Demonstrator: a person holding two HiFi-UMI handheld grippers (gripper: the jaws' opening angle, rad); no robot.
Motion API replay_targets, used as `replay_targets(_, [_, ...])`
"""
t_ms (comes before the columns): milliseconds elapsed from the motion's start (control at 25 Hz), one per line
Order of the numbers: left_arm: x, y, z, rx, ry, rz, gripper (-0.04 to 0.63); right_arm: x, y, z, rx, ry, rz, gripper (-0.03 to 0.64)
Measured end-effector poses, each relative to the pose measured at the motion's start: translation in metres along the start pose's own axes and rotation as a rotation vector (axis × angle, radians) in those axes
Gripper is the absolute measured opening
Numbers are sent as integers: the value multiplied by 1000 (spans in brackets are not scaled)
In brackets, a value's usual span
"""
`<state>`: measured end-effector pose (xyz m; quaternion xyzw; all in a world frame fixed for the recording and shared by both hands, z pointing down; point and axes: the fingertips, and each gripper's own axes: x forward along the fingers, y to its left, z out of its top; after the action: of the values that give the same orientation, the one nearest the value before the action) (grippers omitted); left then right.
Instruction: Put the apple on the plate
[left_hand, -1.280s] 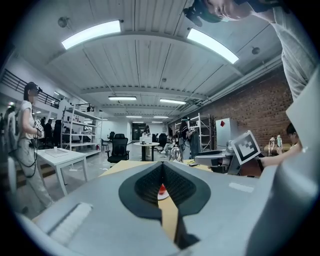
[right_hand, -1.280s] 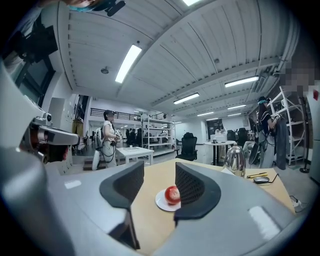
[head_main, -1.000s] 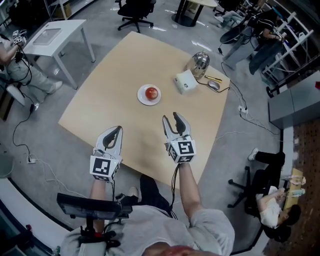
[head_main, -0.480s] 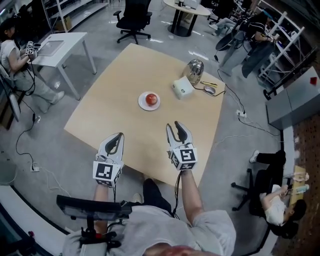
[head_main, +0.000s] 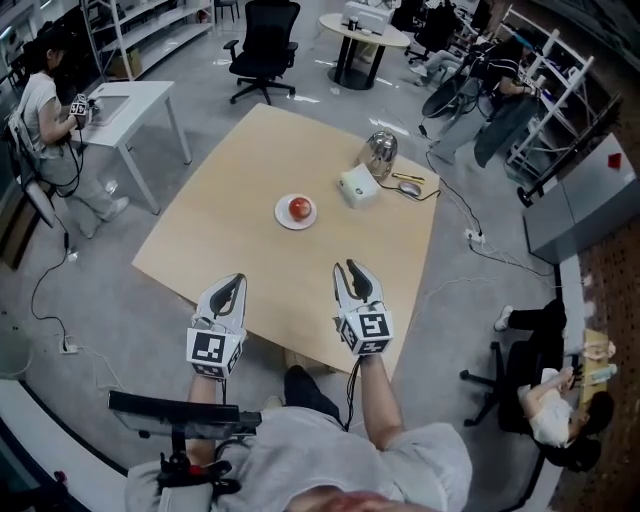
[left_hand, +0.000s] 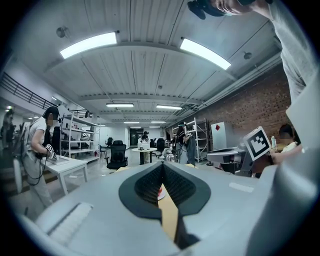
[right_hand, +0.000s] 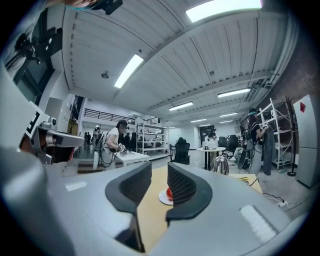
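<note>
A red apple (head_main: 299, 208) sits on a small white plate (head_main: 283, 220) near the middle of the tan table (head_main: 220, 190). Both grippers hover level at the table's near edge, well short of the plate. My left gripper (head_main: 233, 282) has its fingertips together and holds nothing. My right gripper (head_main: 350, 270) keeps a narrow gap; its jaws have just been closing with nothing between them. Through that gap in the right gripper view (right_hand: 160, 167) I see the apple (right_hand: 169, 193) and plate (right_hand: 163, 199) far ahead. The left gripper view (left_hand: 162, 165) shows only a sliver of the plate (left_hand: 160, 192).
Behind the plate stand a white box (head_main: 357, 186), a shiny metal kettle (head_main: 378, 153) and a mouse (head_main: 410, 188) with a cable. A white side table (head_main: 125, 100) with a seated person (head_main: 45, 110) is at the left; an office chair (head_main: 265, 40) and a round table (head_main: 363, 30) stand beyond.
Both grippers have drawn back from the plate to the table's near edge and risen. The right gripper's jaws have narrowed. The apple stays on the plate.
</note>
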<state>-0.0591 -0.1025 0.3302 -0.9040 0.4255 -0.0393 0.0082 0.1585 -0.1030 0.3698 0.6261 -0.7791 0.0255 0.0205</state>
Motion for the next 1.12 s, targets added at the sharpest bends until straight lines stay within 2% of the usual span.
replay_targets(480, [-15, 5, -13, 18, -15, 4, 20, -22, 1, -2, -5, -19, -28, 66])
replay_targets(960, [-31, 5, -13, 26, -17, 3, 20, -59, -7, -26, 58, 10, -89, 35])
replay_targets(1120, [-35, 9, -27, 27, -9, 15, 20, -66, -5, -37, 58, 20, -91, 32])
